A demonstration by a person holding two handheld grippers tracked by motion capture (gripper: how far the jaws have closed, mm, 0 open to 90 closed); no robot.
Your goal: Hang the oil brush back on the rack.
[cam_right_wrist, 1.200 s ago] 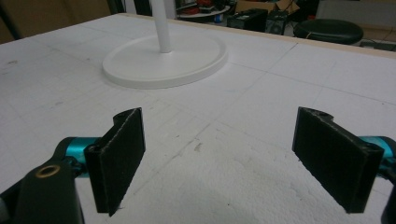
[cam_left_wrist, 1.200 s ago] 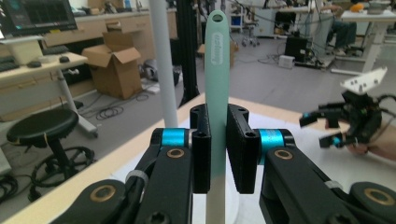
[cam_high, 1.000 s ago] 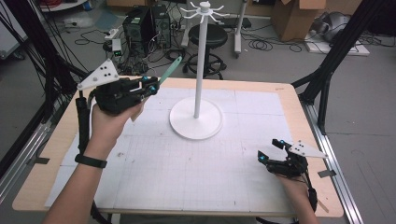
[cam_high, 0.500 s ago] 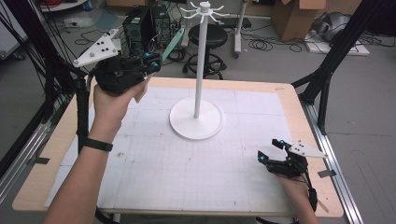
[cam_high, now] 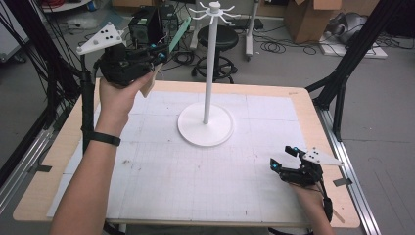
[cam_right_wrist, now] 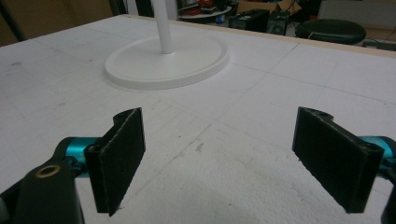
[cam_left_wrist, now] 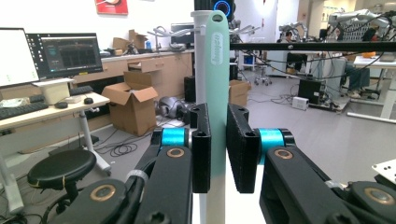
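My left gripper (cam_high: 159,51) is raised above the table's far left corner, shut on a long flat mint-green handle (cam_high: 182,30) that points up and right toward the top of a white stand. The stand has a round base (cam_high: 205,128), a thin pole (cam_high: 209,63) and a ring of hooks (cam_high: 214,10) at its top. In the left gripper view the jaws (cam_left_wrist: 218,149) pinch the green handle (cam_left_wrist: 217,70), with the white pole (cam_left_wrist: 200,56) just behind it. My right gripper (cam_high: 283,157) rests open low on the table at the right, with nothing between its pads (cam_right_wrist: 226,154).
A white gridded mat (cam_high: 161,176) covers the wooden table (cam_high: 313,112). The stand's base (cam_right_wrist: 168,60) lies ahead of the right gripper. Beyond the far edge are a black stool (cam_high: 222,36), cables, black frame legs (cam_high: 342,73) and cardboard boxes (cam_high: 306,19).
My left gripper has lifted the green handle higher and farther back, bringing its tip nearer the stand's hooks. The right gripper has stayed still and open.
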